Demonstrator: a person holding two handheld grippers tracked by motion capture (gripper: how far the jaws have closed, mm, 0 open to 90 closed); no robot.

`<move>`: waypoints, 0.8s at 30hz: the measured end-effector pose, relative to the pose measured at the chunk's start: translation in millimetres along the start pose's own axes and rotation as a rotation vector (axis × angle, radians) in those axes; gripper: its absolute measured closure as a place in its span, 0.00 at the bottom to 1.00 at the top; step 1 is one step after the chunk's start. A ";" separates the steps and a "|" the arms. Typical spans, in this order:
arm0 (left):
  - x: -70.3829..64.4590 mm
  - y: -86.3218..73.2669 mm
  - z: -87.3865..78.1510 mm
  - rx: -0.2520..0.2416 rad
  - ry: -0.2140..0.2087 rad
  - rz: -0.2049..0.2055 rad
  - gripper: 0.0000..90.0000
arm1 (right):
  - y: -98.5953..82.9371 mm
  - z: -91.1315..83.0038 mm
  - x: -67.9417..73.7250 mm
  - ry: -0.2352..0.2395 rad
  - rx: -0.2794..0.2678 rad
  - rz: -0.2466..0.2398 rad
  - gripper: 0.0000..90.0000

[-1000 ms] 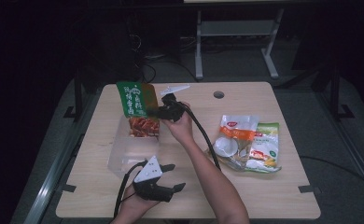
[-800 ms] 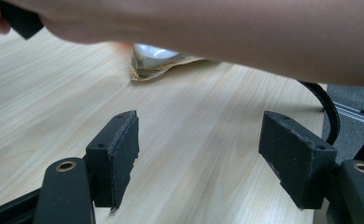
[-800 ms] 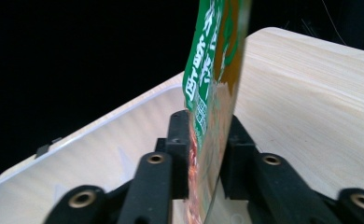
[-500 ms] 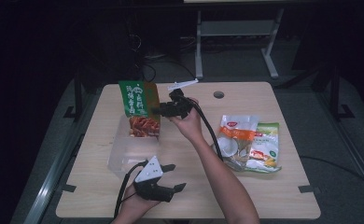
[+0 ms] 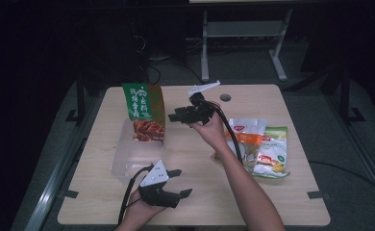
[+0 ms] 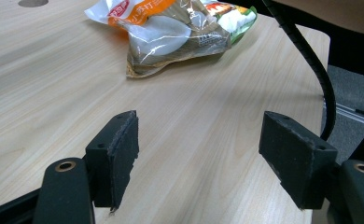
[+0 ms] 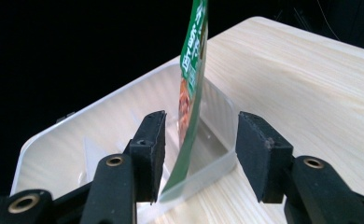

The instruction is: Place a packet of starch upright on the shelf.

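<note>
A green snack packet (image 5: 144,111) stands upright in a clear plastic tub (image 5: 128,156) at the left-middle of the wooden bench (image 5: 104,202); its lower part, printed with red-orange food, sits inside the tub against the far wall, and its green top rises well above the rim; in the right gripper view the packet (image 7: 192,88) shows edge-on, leaning a little, its bottom corner down in the tub (image 7: 73,140) by the near wall.

The right tool (image 5: 172,116) hangs just beside the packet's right edge, above the bench, held by a hand (image 5: 209,129) with the forearm reaching in from the bottom; its jaws are released and spread; in its own view the tool (image 7: 199,140) has one jaw on each side of the packet's edge; the left jaw is very close to the film, though whether it touches I cannot tell; the right jaw stands clear of it.

The left tool (image 5: 178,183) rests low near the front edge of the bench, just in front of the tub; its jaws are released, wide apart with only bare wood between them (image 6: 199,154).

Two more snack bags (image 5: 257,149) lie flat and overlapping at the right of the bench, well apart from the tub; a black cable (image 5: 231,137) from the right tool runs along the forearm past them.
</note>
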State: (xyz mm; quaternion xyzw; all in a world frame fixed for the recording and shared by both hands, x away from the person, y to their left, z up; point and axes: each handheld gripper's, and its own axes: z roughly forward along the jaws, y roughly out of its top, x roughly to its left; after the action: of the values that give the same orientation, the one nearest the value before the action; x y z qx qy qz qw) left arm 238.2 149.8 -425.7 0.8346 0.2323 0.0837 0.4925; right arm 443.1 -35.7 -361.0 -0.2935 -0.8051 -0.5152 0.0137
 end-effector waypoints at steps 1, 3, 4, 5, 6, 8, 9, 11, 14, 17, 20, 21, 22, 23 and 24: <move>-0.2 0.0 0.2 0.001 0.000 -0.001 0.31 | -1.2 -1.7 -0.4 0.001 0.002 0.002 0.57; 0.0 0.0 1.4 -0.001 -0.005 0.000 0.31 | -4.8 -6.4 -1.5 -0.005 0.011 0.000 0.57; 0.2 0.0 1.6 0.002 -0.007 0.002 0.31 | -7.3 -9.5 -2.5 -0.009 0.012 0.003 0.57; 0.1 0.1 2.1 0.001 -0.010 -0.005 0.31 | -8.5 -11.4 -3.2 -0.007 0.016 0.005 0.56; 0.4 0.2 2.4 0.000 -0.013 -0.006 0.31 | -10.0 -14.0 -4.0 -0.007 0.021 0.004 0.56; 0.0 0.2 3.0 0.002 -0.014 -0.007 0.31 | -13.0 -20.6 -4.0 -0.011 0.025 0.004 0.56; -0.1 0.2 3.5 0.002 -0.016 -0.010 0.31 | -14.5 -24.0 -4.1 -0.013 0.027 0.005 0.55; -0.9 0.0 5.0 0.000 -0.018 -0.016 0.31 | -17.5 -31.3 -4.4 -0.020 0.038 0.004 0.55; -0.7 0.9 6.1 0.007 -0.021 -0.013 0.31 | -23.2 -44.6 -4.4 -0.033 0.046 0.009 0.54; -0.1 2.9 9.2 0.002 -0.027 -0.016 0.31 | -29.4 -57.8 -6.0 -0.041 0.046 0.019 0.54; -0.7 4.7 11.8 0.003 -0.032 -0.018 0.31 | -35.8 -70.4 -7.9 -0.059 0.056 0.027 0.53; -0.6 6.4 12.1 0.010 -0.035 -0.013 0.32 | -37.3 -73.2 -8.3 -0.061 0.055 0.032 0.53; -0.5 7.2 12.8 0.006 -0.037 -0.011 0.32 | -39.8 -78.1 -9.0 -0.066 0.059 0.037 0.53; -0.7 9.1 13.1 0.006 -0.038 -0.011 0.32 | -41.4 -80.9 -9.4 -0.070 0.064 0.038 0.52; -0.9 10.5 13.7 0.004 -0.038 -0.009 0.32 | -44.2 -86.0 -9.5 -0.077 0.068 0.039 0.52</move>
State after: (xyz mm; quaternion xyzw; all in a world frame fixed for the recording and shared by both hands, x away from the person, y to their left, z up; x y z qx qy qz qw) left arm 245.7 134.3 -423.4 0.8360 0.2267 0.0654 0.4954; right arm 405.4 -125.3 -360.1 -0.3278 -0.8163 -0.4755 0.0028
